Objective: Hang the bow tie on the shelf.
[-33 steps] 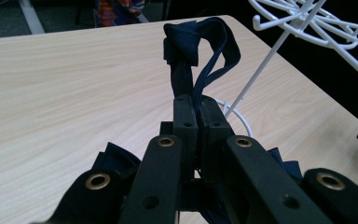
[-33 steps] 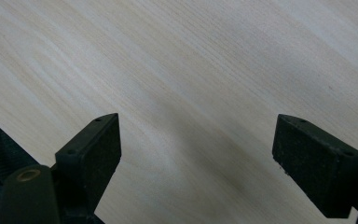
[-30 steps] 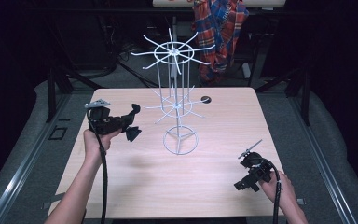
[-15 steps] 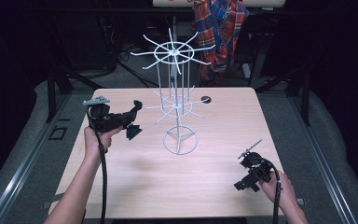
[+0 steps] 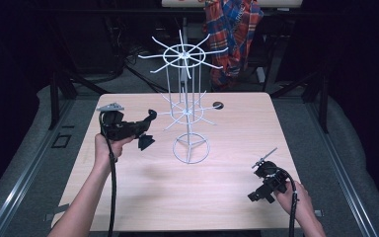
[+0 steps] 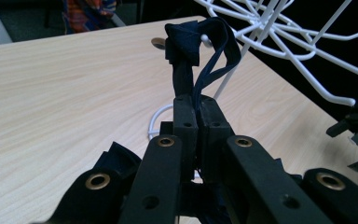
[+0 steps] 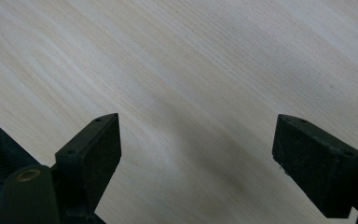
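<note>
Shifted slightly rightward toward rack (image 5: pixel 185 111): left gripper (image 5: pixel 148 129) clamping dark strap (image 6: pixel 200 56); right gripper (image 7: pixel 196 154) spread wide, nothing between.

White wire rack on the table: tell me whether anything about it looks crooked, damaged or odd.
Nothing stands out. The white wire rack stands upright on the table, its hooks bare. The left claw holds a dark strap near its lower hooks.

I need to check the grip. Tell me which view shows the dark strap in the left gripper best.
The left gripper view: the dark strap loops up close from between the shut jaws of the left gripper. The high view shows it small and dark at that gripper's tip. The right gripper view faces bare table.
</note>
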The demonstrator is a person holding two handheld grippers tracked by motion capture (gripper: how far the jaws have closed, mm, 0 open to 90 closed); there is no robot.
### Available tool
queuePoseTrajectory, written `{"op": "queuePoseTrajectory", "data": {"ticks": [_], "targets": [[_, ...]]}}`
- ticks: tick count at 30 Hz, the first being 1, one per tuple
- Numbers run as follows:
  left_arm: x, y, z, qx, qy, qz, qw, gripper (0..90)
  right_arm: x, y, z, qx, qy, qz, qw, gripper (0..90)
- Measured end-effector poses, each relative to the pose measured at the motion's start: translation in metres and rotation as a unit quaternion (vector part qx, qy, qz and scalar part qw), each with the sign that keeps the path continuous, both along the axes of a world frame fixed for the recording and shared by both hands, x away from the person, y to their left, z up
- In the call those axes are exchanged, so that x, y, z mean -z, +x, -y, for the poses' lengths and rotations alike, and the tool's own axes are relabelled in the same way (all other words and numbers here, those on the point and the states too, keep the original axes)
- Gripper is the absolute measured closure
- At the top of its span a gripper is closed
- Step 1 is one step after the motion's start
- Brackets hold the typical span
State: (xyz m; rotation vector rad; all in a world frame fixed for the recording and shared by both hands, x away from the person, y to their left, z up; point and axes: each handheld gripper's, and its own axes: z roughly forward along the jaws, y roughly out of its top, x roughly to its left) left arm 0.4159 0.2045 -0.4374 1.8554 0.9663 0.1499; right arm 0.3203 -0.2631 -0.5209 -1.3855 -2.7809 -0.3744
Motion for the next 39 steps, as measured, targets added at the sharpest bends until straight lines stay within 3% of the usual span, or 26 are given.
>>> {"op": "queuePoseTrajectory", "data": {"ticks": [9,23,39], "targets": [[0.003,0.002,0.006,0.002,0.003,0.000,1.0000,87.5,0.000,0.001,0.001,-0.001,0.004,-0.003,1.0000,15.2],[0.003,0.007,0.021,0.025,0.018,0.007,0.9995,87.5,0.000,0.000,0.002,0.001,0.002,-0.002,1.0000,15.2],[0.007,0.013,0.035,0.035,0.012,0.004,0.9993,87.5,0.001,0.000,0.002,0.002,0.004,-0.001,1.0000,15.2]]}}
